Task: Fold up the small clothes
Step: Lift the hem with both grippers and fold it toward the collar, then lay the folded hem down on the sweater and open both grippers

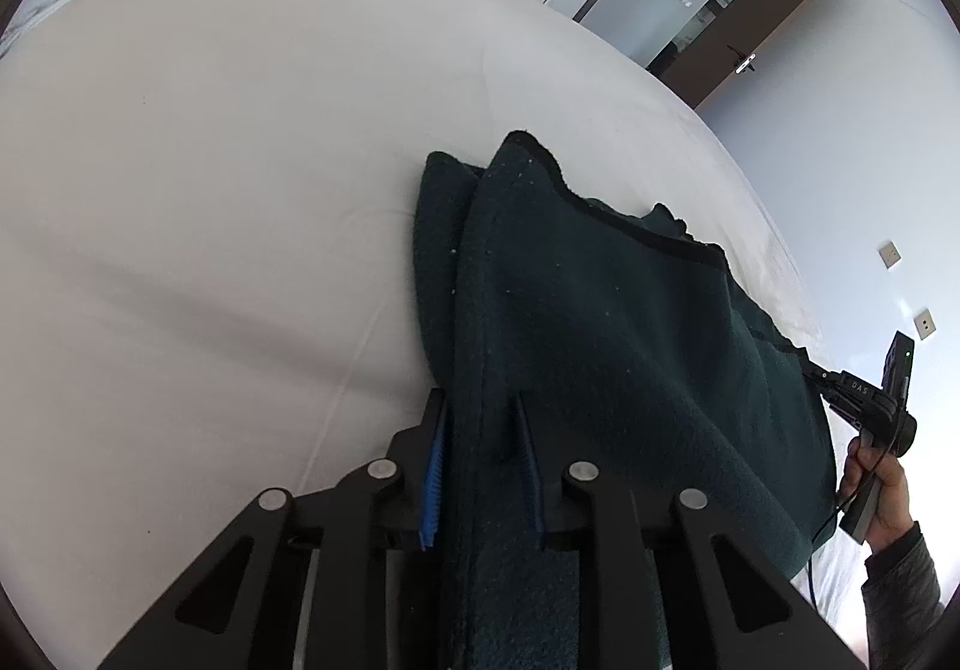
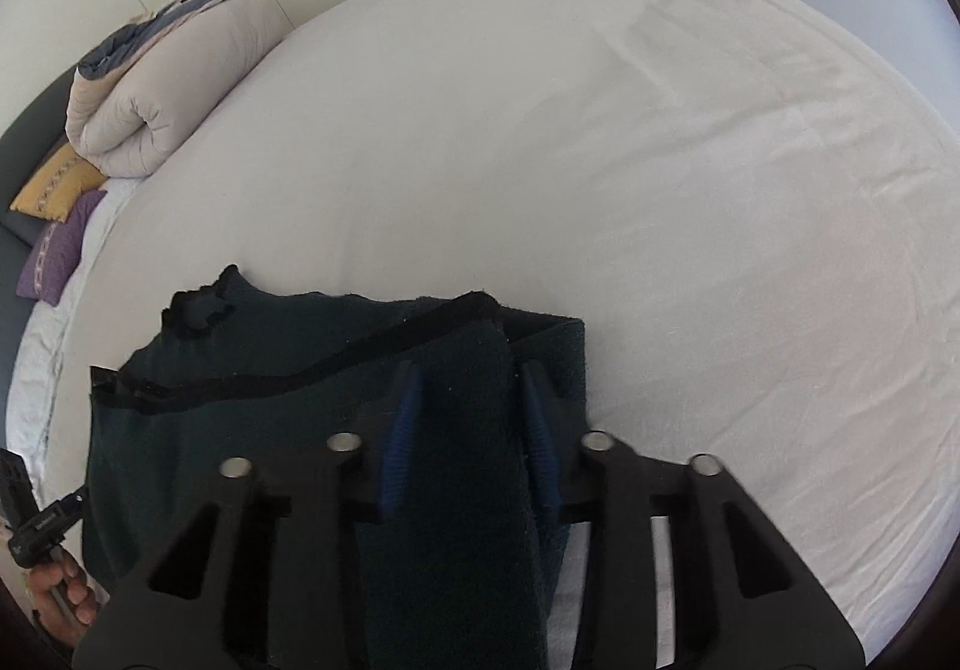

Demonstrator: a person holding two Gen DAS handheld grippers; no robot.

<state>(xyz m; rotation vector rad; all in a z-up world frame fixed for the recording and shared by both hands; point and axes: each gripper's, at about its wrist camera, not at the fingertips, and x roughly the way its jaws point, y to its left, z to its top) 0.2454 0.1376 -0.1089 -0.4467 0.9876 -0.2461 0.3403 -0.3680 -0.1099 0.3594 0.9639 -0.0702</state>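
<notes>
Pinching a bunched edge of dark green fleece garment (image 1: 630, 322): left gripper (image 1: 483, 466), jaws closed on cloth running toward 12 o'clock. Likewise clamped on garment fold: right gripper (image 2: 471, 430). Draped over white bed (image 2: 660, 159), spreading toward 9 o'clock.

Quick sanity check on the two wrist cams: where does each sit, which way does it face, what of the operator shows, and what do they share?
Left wrist: on the left gripper, looking down along its jaws, shut on the dark green fleece garment on the bed sheet; the person's right hand shows at right.
Right wrist: on the right gripper, looking down at the garment's other edge, jaws shut on it; the left hand shows at lower left.
Shared: garment, sheet, rolled duvet, purple pillow, and each other's gripper.
</notes>
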